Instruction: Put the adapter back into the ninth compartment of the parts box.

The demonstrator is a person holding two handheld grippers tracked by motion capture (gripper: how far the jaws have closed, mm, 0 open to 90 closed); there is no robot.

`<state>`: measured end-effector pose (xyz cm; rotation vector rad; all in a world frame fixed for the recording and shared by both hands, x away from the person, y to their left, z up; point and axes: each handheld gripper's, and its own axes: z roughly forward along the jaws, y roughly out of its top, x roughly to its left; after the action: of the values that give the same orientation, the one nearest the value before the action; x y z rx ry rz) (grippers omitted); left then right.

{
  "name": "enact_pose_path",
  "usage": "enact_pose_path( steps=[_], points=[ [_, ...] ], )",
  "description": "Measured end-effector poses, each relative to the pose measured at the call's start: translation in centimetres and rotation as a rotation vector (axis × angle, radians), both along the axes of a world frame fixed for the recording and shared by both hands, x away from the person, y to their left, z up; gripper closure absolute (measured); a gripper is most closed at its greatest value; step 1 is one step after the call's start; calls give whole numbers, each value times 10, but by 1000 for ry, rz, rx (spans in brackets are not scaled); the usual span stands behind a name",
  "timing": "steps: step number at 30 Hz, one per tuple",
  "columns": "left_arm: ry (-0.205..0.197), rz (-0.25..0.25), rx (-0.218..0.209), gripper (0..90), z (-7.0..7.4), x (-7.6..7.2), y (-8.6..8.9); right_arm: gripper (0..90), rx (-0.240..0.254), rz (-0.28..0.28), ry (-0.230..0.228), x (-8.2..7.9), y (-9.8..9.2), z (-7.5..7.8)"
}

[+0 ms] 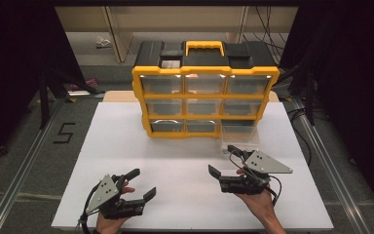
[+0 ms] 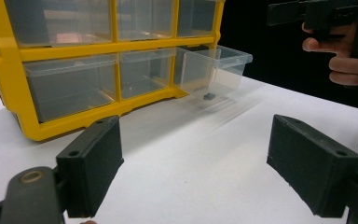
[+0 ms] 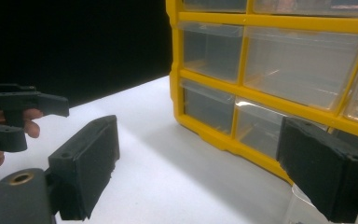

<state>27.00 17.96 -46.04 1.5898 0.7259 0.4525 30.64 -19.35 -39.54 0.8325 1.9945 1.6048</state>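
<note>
A yellow and black organiser cabinet [image 1: 205,92] with clear drawers stands at the back middle of the white table [image 1: 126,131]. Its bottom right drawer [image 1: 241,137] is pulled out, and in the left gripper view this drawer [image 2: 223,65] holds a small dark part [image 2: 209,96]. My left gripper [image 1: 144,182] is held near the table's front left, open with nothing between its fingers [image 2: 93,163]. My right gripper [image 1: 220,158] hovers just in front of the pulled-out drawer, also open and holding nothing. In the right gripper view the cabinet [image 3: 270,93] stands ahead on the right.
Bare white table surface lies between both grippers and the cabinet. Metal rails [image 1: 24,161] run along the floor on either side of the table. A mark like a "5" [image 1: 64,132] is on the floor at the left. Dark curtains close both sides.
</note>
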Motion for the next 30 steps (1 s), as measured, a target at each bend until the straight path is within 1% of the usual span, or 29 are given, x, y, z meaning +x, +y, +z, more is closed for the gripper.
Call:
enact_pose_path(
  steps=[5, 14, 21, 27, 30],
  points=[
    [1, -4, 3, 173, 0, 0, 0, 142, 5, -2, -11, -3, -2, -2],
    [2, -7, -2, 173, 0, 0, 0, 142, 22, -2, -15, -7, -6, -8],
    [2, -8, -1, 173, 0, 0, 0, 142, 29, -9, -28, -11, -10, -11],
    [1, -8, 0, 173, 0, 0, -1, 143, 29, -19, -29, -14, -14, -13],
    [0, -10, 2, 173, 0, 0, -1, 143, 38, -20, -32, -15, -16, -15]
  ],
)
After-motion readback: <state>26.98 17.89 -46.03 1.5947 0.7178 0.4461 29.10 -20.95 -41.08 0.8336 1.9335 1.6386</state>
